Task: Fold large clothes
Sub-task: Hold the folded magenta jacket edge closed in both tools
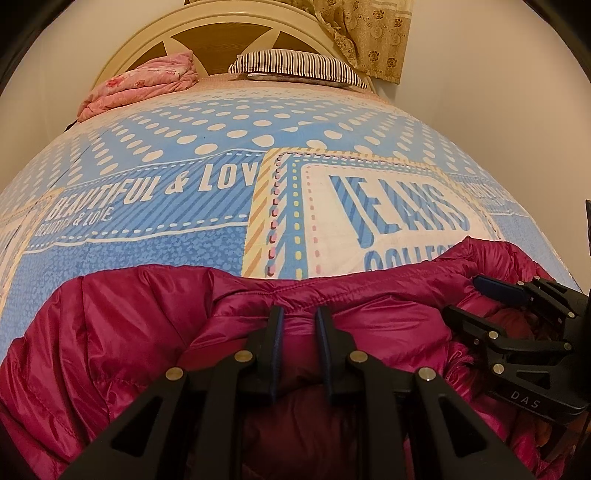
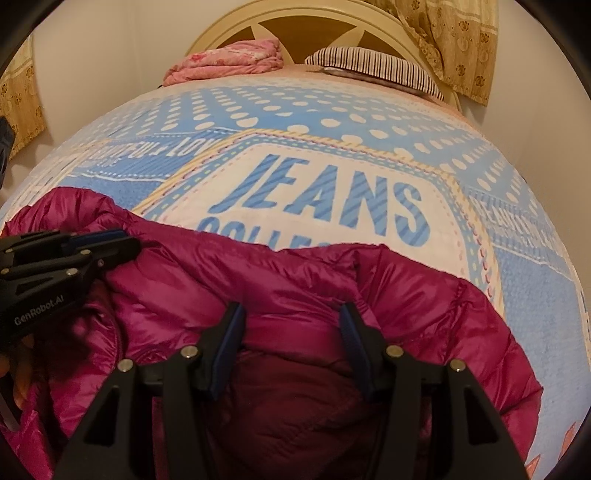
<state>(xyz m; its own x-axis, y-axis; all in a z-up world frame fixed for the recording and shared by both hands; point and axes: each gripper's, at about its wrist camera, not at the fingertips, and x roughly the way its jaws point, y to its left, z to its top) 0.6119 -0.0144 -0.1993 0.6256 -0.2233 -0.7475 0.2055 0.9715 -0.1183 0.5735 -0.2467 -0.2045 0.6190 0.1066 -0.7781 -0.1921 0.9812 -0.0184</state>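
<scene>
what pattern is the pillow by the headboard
Dark and white stripes on the pillow, clearest in the left wrist view.

Both wrist cams sit low at the foot of the bed point(image 1: 155, 229), tilted down, facing the headboard point(image 1: 221, 26). Very close to the magenta jacket point(image 2: 295, 280). Shared: jacket, "JEANS" print, pillow point(image 2: 376, 62). Left cam catches right tongs point(image 1: 476, 295).

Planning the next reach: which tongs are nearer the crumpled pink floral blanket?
Left. Left tongs, shut on the magenta puffer jacket, sit on the blanket's side; right tongs lie further right.
</scene>
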